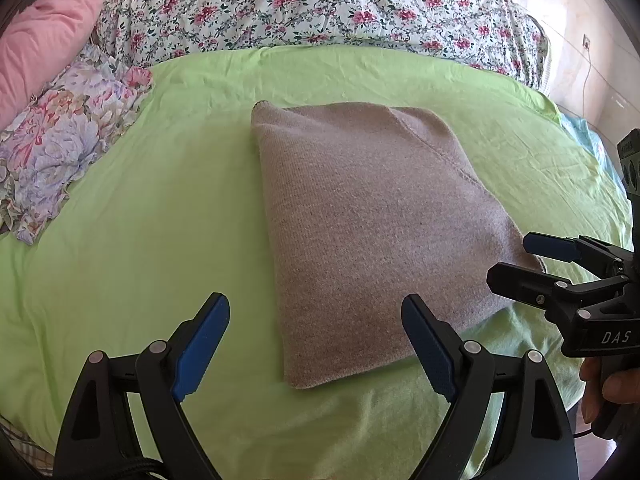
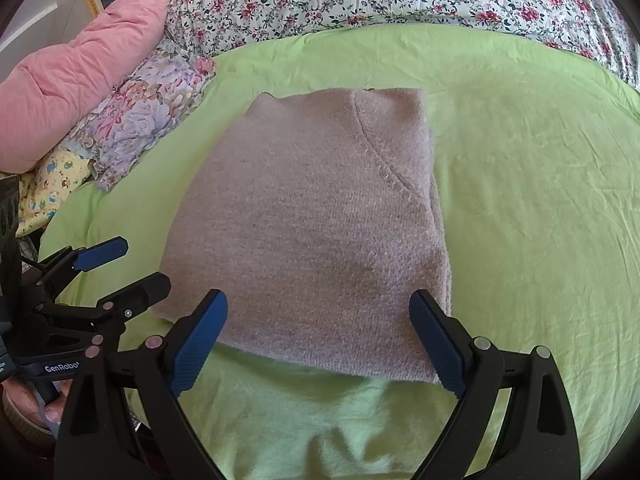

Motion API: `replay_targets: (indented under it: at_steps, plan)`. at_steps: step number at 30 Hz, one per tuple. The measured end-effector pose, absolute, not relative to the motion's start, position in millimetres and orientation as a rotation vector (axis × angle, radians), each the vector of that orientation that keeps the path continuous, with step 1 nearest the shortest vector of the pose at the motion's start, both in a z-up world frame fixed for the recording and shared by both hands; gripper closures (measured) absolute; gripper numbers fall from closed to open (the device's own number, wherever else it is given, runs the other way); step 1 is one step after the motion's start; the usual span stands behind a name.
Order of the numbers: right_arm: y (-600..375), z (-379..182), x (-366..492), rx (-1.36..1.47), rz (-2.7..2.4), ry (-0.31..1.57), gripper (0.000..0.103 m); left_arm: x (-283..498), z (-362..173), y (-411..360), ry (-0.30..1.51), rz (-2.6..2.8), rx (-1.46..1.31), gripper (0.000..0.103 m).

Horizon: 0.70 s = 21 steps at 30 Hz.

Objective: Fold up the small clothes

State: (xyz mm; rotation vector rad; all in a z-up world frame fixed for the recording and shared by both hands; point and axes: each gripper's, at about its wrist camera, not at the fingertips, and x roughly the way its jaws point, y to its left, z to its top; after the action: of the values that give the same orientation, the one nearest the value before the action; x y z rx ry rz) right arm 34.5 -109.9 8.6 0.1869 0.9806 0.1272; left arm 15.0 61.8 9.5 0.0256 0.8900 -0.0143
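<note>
A beige knitted garment (image 1: 372, 220) lies folded into a flat rectangle on the green sheet (image 1: 140, 220). In the right wrist view the same garment (image 2: 312, 232) fills the middle, a seam running down its right half. My left gripper (image 1: 316, 340) hovers open just short of the garment's near left corner, nothing between its blue pads. My right gripper (image 2: 320, 340) is open too, its fingers straddling the near edge without pressing it. Each gripper shows in the other's view: the right gripper (image 1: 532, 264) by the garment's right corner, the left gripper (image 2: 120, 268) by its left corner.
A floral quilt (image 1: 320, 4) runs across the back of the bed. A pink duvet (image 1: 52, 28) and a folded flowered cloth (image 1: 68, 136) lie at the left. A yellow printed cloth (image 2: 52, 188) sits beside them. A hand (image 1: 608, 392) holds the right gripper's handle.
</note>
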Motion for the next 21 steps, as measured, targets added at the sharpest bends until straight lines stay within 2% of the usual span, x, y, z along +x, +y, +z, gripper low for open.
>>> replay_targets:
  at_steps: [21]
  plan:
    - [-108.5,9.5,33.7,0.189,0.129,0.975,0.011,13.6,11.7,63.1,0.888,-0.021,0.027,0.015]
